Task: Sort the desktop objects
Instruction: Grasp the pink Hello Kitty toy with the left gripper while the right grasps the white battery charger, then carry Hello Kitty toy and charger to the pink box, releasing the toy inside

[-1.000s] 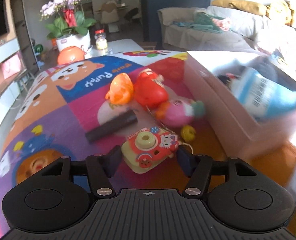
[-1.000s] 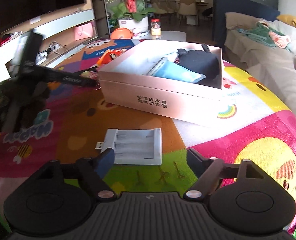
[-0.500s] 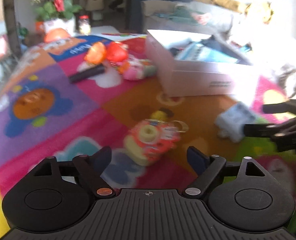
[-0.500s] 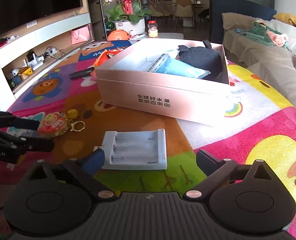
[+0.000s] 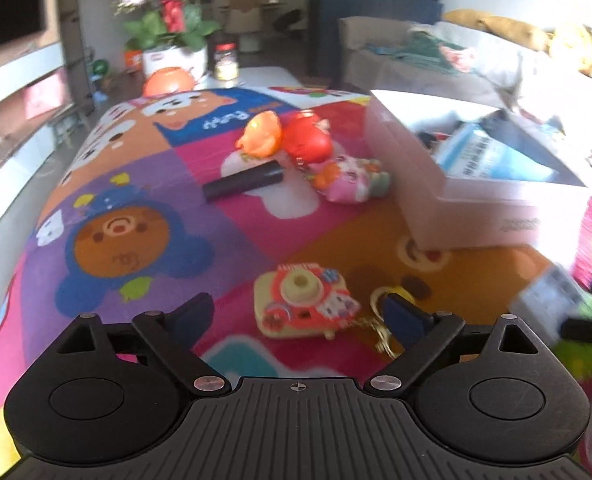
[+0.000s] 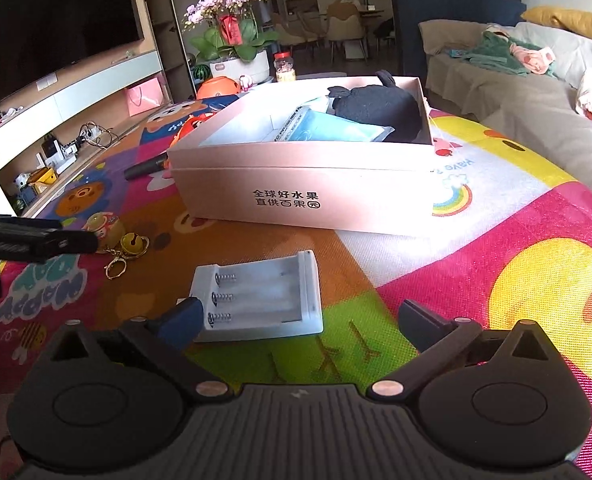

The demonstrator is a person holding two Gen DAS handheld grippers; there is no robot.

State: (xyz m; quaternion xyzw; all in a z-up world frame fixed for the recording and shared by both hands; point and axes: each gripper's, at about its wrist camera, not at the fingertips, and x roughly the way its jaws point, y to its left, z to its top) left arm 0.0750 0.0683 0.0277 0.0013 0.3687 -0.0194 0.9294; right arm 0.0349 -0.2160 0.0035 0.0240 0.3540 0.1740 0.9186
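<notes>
A: Left gripper [image 5: 298, 316]?
B: Jaws spread, empty; toy camera [image 5: 302, 305] lay between the fingertips, at 12 o'clock.
A: Right gripper [image 6: 296, 318]?
B: Spread too; battery holder [image 6: 261, 299] at 11, untouched.

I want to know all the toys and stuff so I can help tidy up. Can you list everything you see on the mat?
Toy camera keychain: one, red and cream, near mat, between the left gripper's fingers.
Yellow bell: one, on the keychain's ring.
Battery charger: one, white, empty, by the right gripper's left finger.
Cardboard box: one, pinkish, open, mid-mat.
Blue packet: one, inside the box.
Black plush: one, inside the box, far end.
Black tube: one, lying left of the box.
Orange toy: one, beyond the tube.
Red toy: one, beside the orange one.
Pink toy: one, near the box's side.
Play mat: one, many colours.
Left gripper: open.
Right gripper: open.
</notes>
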